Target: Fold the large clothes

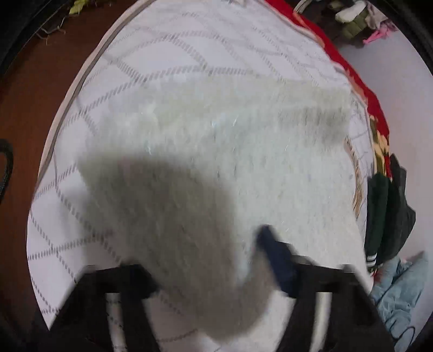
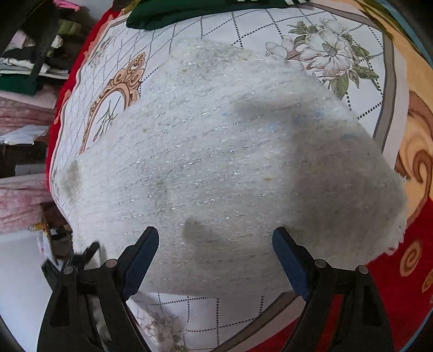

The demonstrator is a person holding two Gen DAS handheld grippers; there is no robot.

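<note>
A large fuzzy white garment with silver threads [image 2: 216, 162] lies spread on a patterned white sheet [image 2: 216, 24]. In the left wrist view the garment [image 1: 216, 151] fills the middle, and a fold of it hangs across the left gripper [image 1: 216, 260]. Only the right blue finger [image 1: 276, 257] shows; the frame is blurred. The fold seems to sit between the fingers, but I cannot tell whether they grip it. My right gripper [image 2: 215, 241] is open just above the garment's near edge, with both blue fingers [image 2: 143, 257] wide apart and empty.
A dark green garment [image 2: 189, 13] lies at the sheet's far edge, and hangs at the right in the left wrist view [image 1: 384, 216]. A red patterned blanket [image 2: 392, 270] lies under the sheet. Light blue clothing [image 1: 400, 292] lies on the floor. Stacked fabrics [image 2: 21, 113] stand at left.
</note>
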